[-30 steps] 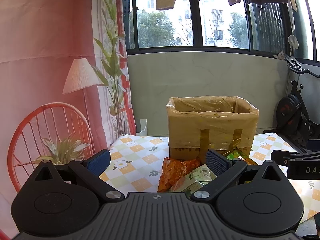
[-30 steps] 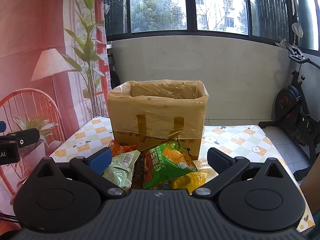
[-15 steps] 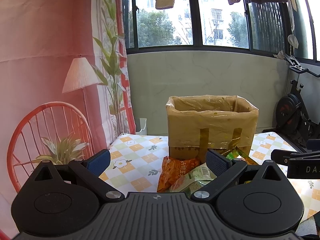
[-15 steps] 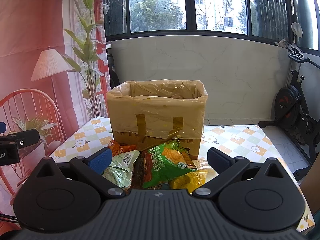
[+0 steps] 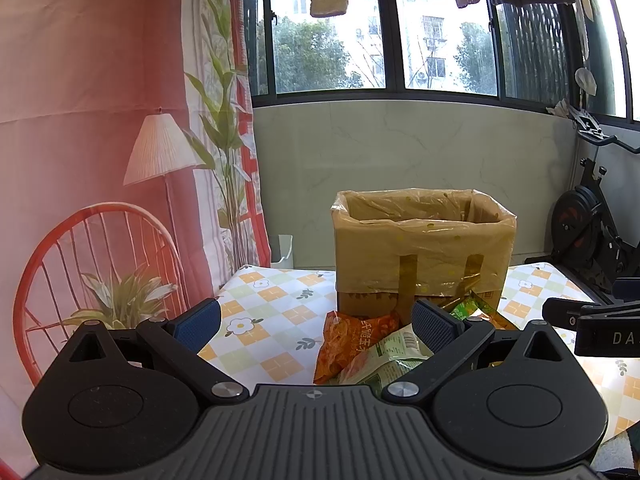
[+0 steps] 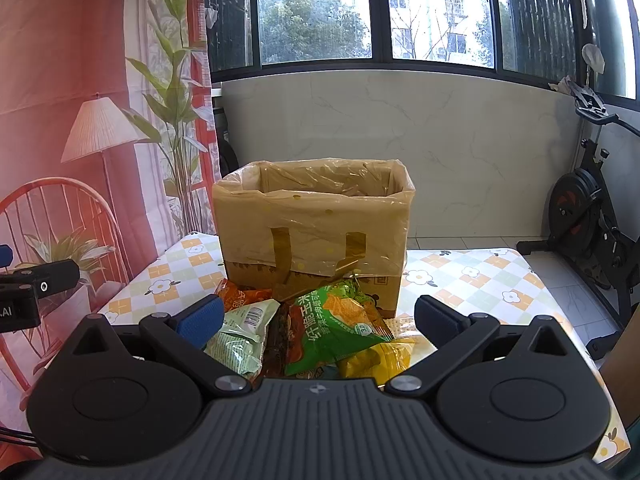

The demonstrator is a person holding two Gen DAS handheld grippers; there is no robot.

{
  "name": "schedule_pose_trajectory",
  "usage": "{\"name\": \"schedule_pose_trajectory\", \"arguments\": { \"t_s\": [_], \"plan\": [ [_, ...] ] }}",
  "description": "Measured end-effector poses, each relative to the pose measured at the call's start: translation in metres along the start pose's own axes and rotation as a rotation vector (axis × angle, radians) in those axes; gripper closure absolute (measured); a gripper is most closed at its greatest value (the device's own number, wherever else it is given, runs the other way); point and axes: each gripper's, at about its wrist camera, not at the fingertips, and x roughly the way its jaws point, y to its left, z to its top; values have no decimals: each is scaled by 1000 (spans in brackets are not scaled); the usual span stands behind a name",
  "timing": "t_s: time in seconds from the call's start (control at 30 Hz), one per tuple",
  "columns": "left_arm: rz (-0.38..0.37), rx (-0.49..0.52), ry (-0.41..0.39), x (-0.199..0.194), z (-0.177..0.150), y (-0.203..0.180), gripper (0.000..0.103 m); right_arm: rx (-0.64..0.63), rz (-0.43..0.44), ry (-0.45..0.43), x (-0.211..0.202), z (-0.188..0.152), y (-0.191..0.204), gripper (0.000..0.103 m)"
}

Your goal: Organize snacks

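Both grippers are held above the near edge of a checked tablecloth [image 6: 472,280], each with its jaws spread wide and nothing between them: the left gripper [image 5: 316,320] and the right gripper [image 6: 318,318]. A heap of snack packets is seen at the foot of a cardboard box [image 6: 314,236] lined with clear plastic: a green packet [image 6: 334,330] on top, an orange packet [image 5: 348,340] at the left, a pale green packet [image 6: 240,334] and a yellow packet [image 6: 378,358]. The box is open-topped, and its inside cannot be made out.
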Motion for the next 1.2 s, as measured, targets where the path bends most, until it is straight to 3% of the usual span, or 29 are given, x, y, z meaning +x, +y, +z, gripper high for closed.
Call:
{"name": "schedule_pose_trajectory", "arguments": {
  "t_s": [1.03, 1.2],
  "plan": [
    [-5, -2, 8, 2, -1, 0, 1, 14, 8, 5, 2, 1, -3, 0],
    [-15, -23, 4, 10, 4, 7, 1, 21, 18, -53, 2, 8, -12, 0]
  ]
}}
